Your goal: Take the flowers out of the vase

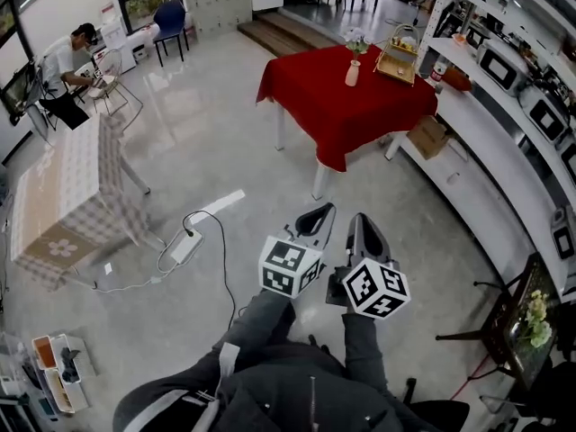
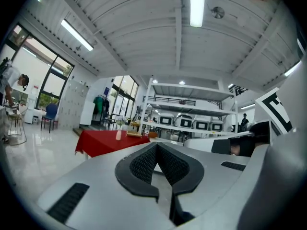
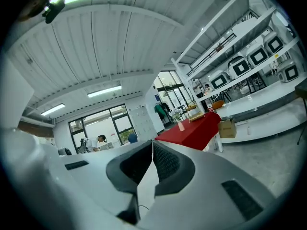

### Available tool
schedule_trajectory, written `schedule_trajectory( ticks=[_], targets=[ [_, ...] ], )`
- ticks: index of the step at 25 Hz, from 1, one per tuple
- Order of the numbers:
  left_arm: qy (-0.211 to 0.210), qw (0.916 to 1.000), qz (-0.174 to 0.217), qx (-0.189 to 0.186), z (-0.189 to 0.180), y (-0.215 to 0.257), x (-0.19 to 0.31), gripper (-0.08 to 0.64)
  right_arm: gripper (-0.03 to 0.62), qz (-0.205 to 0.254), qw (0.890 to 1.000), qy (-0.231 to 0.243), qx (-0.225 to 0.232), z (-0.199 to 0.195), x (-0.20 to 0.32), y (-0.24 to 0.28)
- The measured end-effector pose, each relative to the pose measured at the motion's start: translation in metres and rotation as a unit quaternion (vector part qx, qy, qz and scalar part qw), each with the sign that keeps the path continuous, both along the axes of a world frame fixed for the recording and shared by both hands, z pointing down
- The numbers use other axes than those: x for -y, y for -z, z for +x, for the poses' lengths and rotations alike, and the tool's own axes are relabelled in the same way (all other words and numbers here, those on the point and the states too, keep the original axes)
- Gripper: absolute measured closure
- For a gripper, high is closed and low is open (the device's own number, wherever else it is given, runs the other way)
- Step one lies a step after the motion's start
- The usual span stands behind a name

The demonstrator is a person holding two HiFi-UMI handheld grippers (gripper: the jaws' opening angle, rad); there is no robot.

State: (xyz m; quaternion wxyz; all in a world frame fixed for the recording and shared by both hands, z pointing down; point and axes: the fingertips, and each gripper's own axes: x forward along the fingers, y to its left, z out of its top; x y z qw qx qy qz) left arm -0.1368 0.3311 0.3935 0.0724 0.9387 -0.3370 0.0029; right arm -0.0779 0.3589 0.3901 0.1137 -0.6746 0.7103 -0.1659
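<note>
Closest to the camera are the dark sleeves (image 1: 264, 320) of the person, who holds the two grippers side by side above the grey floor (image 1: 216, 142). The left gripper (image 1: 318, 214) and the right gripper (image 1: 362, 221) are near each other but do not touch, and both point toward the far end of the room. Each one carries its cube with square markers behind the jaws. In the left gripper view the two ribbed pads meet at their tips and nothing is between them. The right gripper view shows the same: jaws together, holding nothing.

On the floor just left of the grippers lies a white power strip (image 1: 186, 246) with its cable. Farther to the left stands a table with a checked cloth (image 1: 72, 192).

Well apart from both grippers, ahead of them, stands a table with a red cloth (image 1: 333, 106). On it the white vase (image 1: 353, 73) stands upright, and the flowers (image 1: 356, 41) are in it. Just beside the vase, to the right, is a wire basket (image 1: 398, 57). A cardboard box (image 1: 428, 137) sits on the floor beside this table, under the white shelves (image 1: 490, 124) that hold several microwave ovens.

At the far left a person (image 1: 65, 61) sits at a desk near the windows.
</note>
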Motion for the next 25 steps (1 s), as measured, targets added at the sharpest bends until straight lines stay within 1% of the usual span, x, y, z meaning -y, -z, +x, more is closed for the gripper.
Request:
schedule_trajectory(
  ticks=[5,10,14,20,25],
  targets=[
    [-0.011,0.9998,0.013,0.005,0.012,0.015,0.055,0.551,0.581,-0.007,1.000,-0.001,-0.001,0.005,0.055,0.004],
    [-0.014,0.9999,0.006,-0.002,0.014,0.015,0.105,0.551,0.581,-0.015,1.000,-0.005,-0.012,0.008,0.103,0.002],
    [-0.023,0.9997,0.005,-0.002,0.021,0.015,0.138,0.551,0.581,-0.023,1.000,-0.011,-0.008,0.013,0.138,-0.001],
    [-0.028,0.9996,0.002,-0.003,0.020,0.011,0.181,0.551,0.581,-0.024,0.999,-0.014,-0.017,0.010,0.175,-0.003],
    [-0.044,0.9989,0.012,-0.007,0.032,0.016,0.208,0.551,0.580,-0.028,0.999,-0.026,-0.020,0.023,0.200,-0.007]
  ],
)
